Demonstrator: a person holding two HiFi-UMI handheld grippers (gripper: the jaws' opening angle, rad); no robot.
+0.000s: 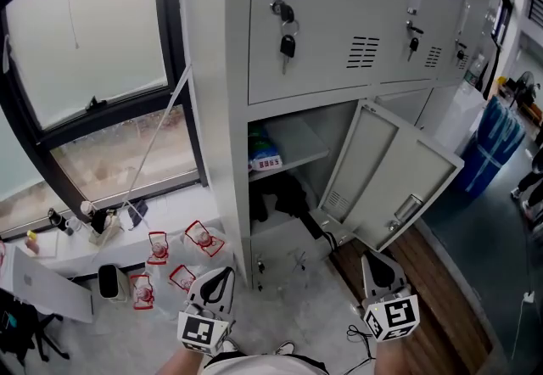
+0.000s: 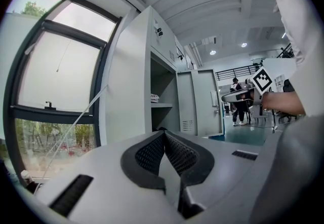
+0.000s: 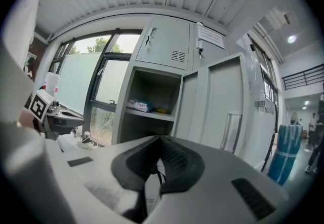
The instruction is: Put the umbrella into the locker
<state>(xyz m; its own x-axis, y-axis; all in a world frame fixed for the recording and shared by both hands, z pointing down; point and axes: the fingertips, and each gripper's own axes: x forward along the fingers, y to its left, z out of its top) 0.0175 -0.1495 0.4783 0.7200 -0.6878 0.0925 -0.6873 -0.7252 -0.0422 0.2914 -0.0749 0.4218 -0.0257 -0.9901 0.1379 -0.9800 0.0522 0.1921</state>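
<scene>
The grey locker [image 1: 222, 110] stands ahead with its lower door [image 1: 392, 180] swung open to the right. A dark, folded thing that looks like the umbrella [image 1: 285, 195] lies in the compartment under the shelf [image 1: 299, 144], one end poking out toward the door. My left gripper [image 1: 219, 278] and right gripper [image 1: 379, 266] hover low in front of the opening, both apart from it. The left gripper [image 2: 163, 134] shows its pads meeting, nothing between them. The right gripper [image 3: 159, 139] is likewise shut; only a thin dark cord shows behind its pads.
A blue-and-white packet [image 1: 265, 159] lies on the shelf. Keys [image 1: 287, 36] hang in the locker door above. Red-and-white packets [image 1: 174, 267] lie on the floor at left, under a window sill with small bottles [image 1: 93, 221]. A blue bundle [image 1: 492, 146] stands at far right.
</scene>
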